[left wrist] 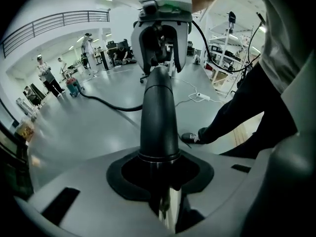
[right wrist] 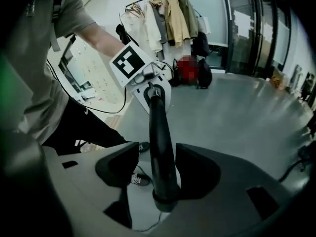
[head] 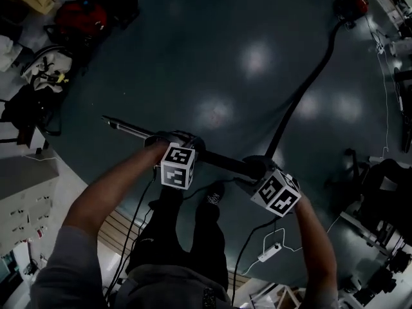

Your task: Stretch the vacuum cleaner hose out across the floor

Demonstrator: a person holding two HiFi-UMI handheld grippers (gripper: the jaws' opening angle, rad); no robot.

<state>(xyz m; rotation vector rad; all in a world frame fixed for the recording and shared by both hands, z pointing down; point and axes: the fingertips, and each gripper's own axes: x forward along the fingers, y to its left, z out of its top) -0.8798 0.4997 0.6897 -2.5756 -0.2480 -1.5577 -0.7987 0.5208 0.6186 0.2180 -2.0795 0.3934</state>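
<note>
Hose [head: 302, 89] runs over the floor from the red vacuum cleaner [head: 351, 5], well beyond both grippers, up to the wand [head: 222, 162]. Left gripper [left wrist: 159, 181] is clamped on the wand at its collar. Right gripper [right wrist: 157, 169] sits nearer the hose end, jaws apart and straddling the wand, with a gap on one side.

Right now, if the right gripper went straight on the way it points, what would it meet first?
The right gripper would meet the black vacuum tube first: it already stands between the open jaws. Past it, probably the grey floor, though depth is unclear.
</note>
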